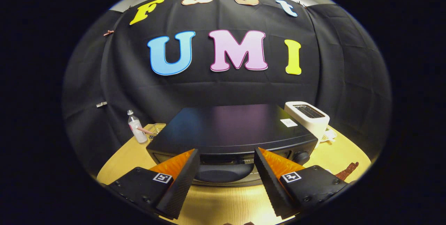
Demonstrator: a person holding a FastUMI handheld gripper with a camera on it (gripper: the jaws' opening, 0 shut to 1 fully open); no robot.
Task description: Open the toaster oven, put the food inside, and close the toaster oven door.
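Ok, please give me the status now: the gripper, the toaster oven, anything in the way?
Gripper open, holding nothing, fingers just before toaster oven front. Door state unclear. Pop-up toaster and bottle stand aside; nothing blocks.

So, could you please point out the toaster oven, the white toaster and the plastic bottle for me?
toaster oven (230,127): gripper view, on its black top panel.
white toaster (310,118): gripper view, on its side wall below the slot.
plastic bottle (136,129): gripper view, on its clear body.

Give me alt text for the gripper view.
The gripper is open, its fingers just ahead of a black toaster oven on a wooden table. A white pop-up toaster stands beside the oven, a clear bottle on the other side.
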